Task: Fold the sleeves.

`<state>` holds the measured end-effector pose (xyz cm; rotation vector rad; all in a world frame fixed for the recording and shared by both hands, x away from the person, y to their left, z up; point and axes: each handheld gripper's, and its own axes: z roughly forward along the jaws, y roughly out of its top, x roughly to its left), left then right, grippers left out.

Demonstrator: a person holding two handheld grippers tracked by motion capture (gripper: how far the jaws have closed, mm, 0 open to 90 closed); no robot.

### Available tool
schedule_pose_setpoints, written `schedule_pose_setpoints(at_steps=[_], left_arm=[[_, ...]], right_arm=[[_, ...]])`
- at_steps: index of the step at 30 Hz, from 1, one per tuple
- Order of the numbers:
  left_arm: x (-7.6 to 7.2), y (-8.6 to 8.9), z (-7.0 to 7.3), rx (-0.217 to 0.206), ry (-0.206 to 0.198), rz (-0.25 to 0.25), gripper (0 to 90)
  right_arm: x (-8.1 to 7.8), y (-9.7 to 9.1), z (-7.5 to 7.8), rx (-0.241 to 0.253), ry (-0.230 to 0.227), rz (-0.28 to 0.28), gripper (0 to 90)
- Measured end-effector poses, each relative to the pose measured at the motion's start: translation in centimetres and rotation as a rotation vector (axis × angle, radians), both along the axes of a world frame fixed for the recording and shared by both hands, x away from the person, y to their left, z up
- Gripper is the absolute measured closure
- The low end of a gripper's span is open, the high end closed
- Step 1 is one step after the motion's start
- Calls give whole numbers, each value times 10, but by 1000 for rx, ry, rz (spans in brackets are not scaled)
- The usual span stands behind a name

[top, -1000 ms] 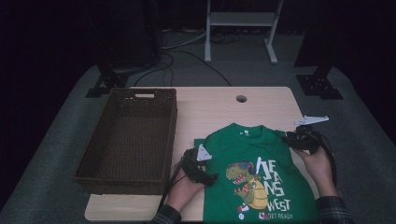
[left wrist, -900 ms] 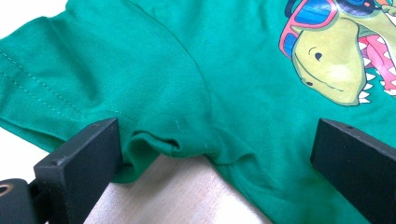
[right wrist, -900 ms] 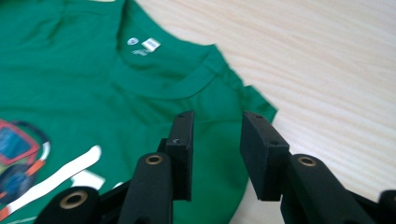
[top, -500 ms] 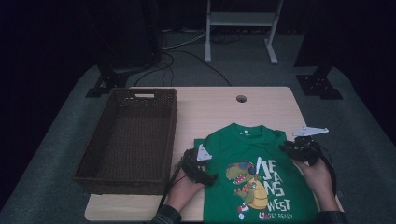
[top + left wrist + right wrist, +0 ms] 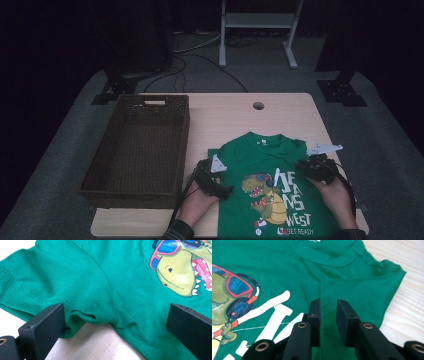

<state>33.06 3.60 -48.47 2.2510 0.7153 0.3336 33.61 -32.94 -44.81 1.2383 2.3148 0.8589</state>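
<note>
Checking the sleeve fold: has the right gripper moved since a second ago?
Yes. In the high view the right gripper has slid down the picture, away from the table's hole, over the green T-shirt. Its jaws have just been closing, sleeve fabric between them.

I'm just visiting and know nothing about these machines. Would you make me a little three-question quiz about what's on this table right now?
1. True or false: the green dinosaur-print T-shirt lies inside the dark brown woven wicker basket.
2. Which gripper has its jaws set wider apart? A) left gripper B) right gripper
3. Fill in: the basket stands on the light wooden table to the ___ of the shirt in the high view.

Key: 1. False; the shirt lies flat on the table beside the basket. 2. A; its jaws straddle the shirt's underarm edge, while the right gripper's jaws have just been closing, with a narrow gap over a sleeve fold. 3. left.
</note>
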Motion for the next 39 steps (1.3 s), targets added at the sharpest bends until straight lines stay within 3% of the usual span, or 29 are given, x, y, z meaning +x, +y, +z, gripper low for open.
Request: schedule_pose_setpoints(at_steps=[10, 17, 23, 30, 39], left_arm=[[0, 0, 0, 0, 0, 0, 12], [0, 0, 0, 0, 0, 0, 12], [0, 0, 0, 0, 0, 0, 12], [0, 0, 0, 0, 0, 0, 12], [0, 0, 0, -1, 0, 1, 12]], right_arm=[[2, 3, -12, -56, 42, 0, 738], [0, 2, -16, -52, 45, 1, 742], [-3, 4, -17, -75, 18, -8, 862], [-3, 4, -16, -81, 9, -18, 879], [-5, 0, -9, -55, -25, -31, 879]])
